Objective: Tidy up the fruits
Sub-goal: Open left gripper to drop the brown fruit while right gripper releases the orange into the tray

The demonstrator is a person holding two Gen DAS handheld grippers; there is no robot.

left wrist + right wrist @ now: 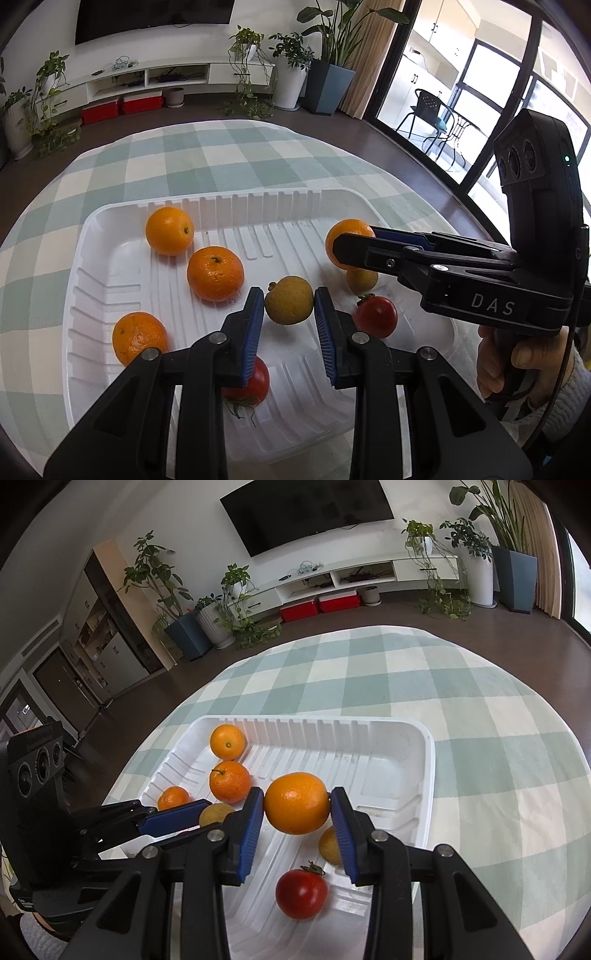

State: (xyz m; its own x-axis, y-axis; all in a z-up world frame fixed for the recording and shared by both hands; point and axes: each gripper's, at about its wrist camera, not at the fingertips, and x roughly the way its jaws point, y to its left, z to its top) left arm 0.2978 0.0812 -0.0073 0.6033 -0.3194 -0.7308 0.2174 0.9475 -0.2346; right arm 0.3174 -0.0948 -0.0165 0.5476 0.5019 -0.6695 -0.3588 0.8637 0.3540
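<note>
Fruits lie loose in the white tray (413, 775) on the checked bench (480, 720), and the nearest in the right wrist view is the red tomato (301, 893) at six o'clock below the pads: thin-skinned and soft, so I judge it wants a light squeeze across its widest part, away from the stem. Just above it, the right gripper (296, 814) is closed on the large orange (296, 802), blue pads touching its left and right flanks at the equator; the fruit looks firm, fairly heavy and dimpled enough not to slip. A yellow fruit (330, 847) sits at four o'clock, partly hidden. In the left wrist view the left gripper (289, 314) points forward and down over the tray, its jaws apart around the yellow-green fruit (289, 300); whether the pads touch it I cannot tell. Farther off, at ten to eleven o'clock, three smaller oranges (215, 273) rest near the tray's left wall.
</note>
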